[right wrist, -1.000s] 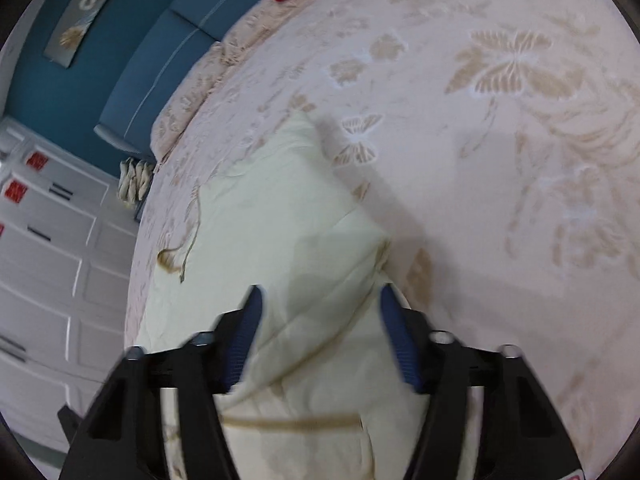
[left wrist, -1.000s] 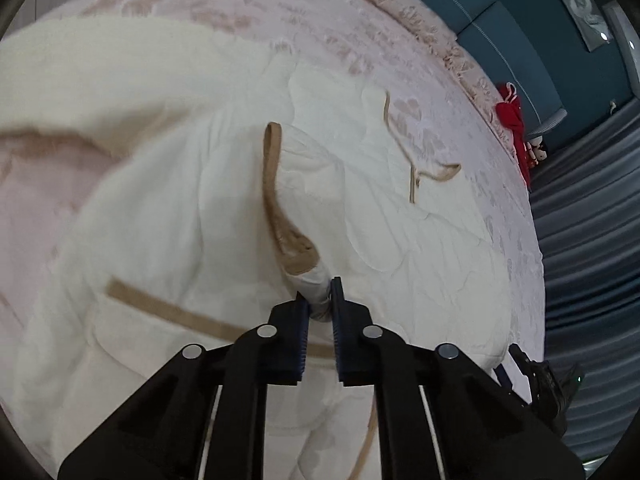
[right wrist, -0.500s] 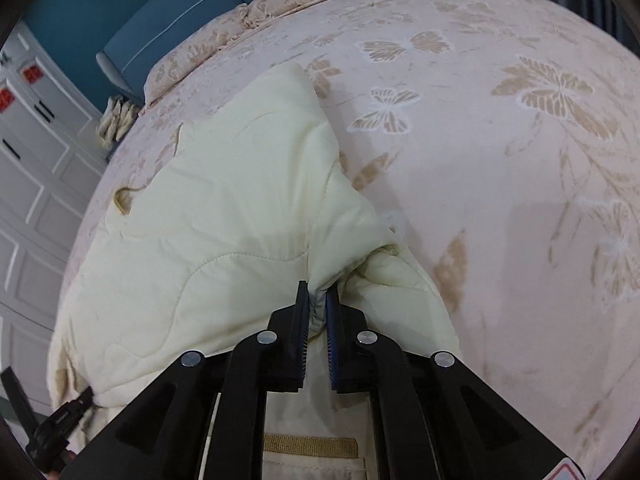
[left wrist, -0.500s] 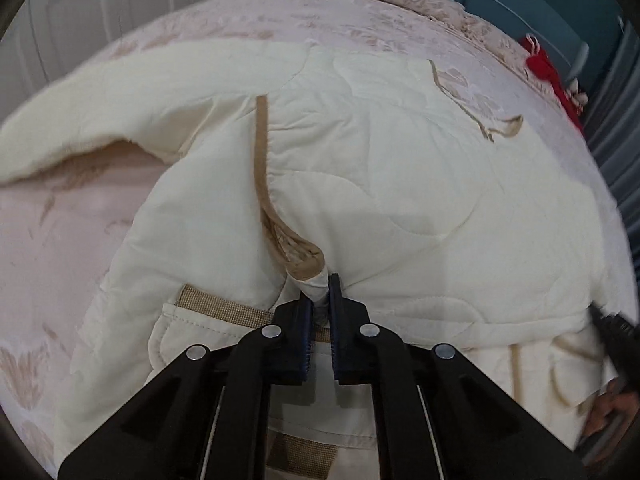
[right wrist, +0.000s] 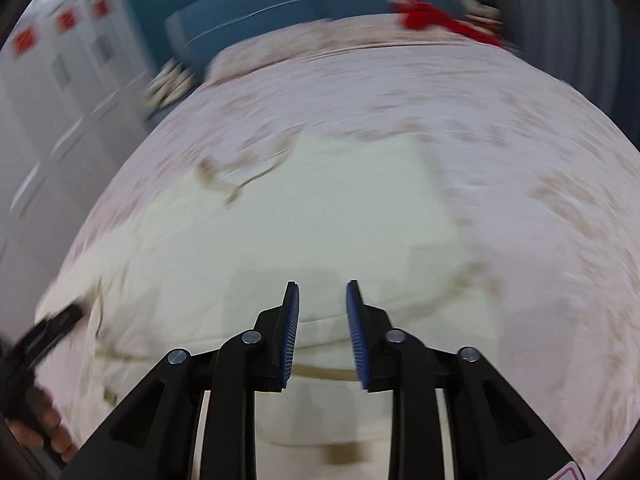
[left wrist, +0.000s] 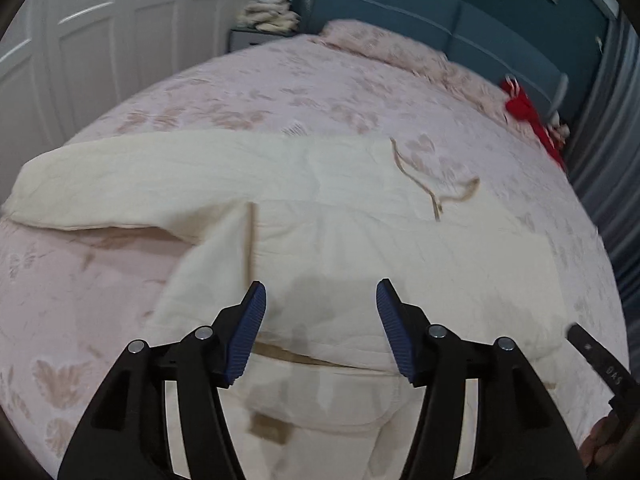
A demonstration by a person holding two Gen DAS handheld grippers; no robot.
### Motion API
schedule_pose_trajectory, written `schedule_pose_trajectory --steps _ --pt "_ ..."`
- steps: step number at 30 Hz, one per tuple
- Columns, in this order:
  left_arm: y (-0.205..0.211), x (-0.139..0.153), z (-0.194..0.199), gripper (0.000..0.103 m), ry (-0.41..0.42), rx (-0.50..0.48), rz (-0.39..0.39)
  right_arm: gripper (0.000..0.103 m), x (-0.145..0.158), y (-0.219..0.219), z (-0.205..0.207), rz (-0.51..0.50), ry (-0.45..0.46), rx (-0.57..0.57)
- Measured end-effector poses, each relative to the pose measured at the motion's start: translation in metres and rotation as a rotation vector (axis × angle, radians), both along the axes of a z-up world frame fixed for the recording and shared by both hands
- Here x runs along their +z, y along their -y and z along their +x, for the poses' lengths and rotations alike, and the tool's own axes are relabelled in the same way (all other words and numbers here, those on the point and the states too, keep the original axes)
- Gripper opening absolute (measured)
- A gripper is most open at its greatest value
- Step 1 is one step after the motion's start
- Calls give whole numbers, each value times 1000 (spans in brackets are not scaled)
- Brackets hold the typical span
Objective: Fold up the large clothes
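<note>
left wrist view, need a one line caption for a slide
Left claw opening, nothing between its pads, above a cream quilted coat spread on a pink bedspread.

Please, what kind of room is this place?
Most likely a bedroom: a wide bed with a pink patterned cover, a padded blue headboard behind it, and white wardrobe doors along the wall.

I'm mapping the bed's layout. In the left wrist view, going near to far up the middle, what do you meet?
Left gripper, jaws opening with nothing between them → cream coat → pink bedspread → pillow → blue headboard.
</note>
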State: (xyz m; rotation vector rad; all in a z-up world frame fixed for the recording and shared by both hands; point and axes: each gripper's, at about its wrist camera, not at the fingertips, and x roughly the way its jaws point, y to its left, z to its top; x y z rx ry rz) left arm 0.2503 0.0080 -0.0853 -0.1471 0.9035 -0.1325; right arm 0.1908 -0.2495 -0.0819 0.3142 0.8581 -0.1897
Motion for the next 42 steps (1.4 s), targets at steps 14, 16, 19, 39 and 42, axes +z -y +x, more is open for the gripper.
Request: schedule_pose_trajectory --steps 14,16,19,39,42 --pt "37 -78 2 56 -29 -56 125 16 -85 -40 35 -81 -89 92" --pt "38 -80 1 56 -11 -53 130 16 -87 -46 34 -111 -73 90" --pt "38 -83 -1 57 17 -52 128 16 -88 -48 34 -114 -57 84" --pt "-301 -17 15 96 -3 509 -367 58 -30 -68 -65 -48 -105 15" --pt "-387 -34 23 95 -15 696 -398 58 -36 -82 -87 -28 -161 28"
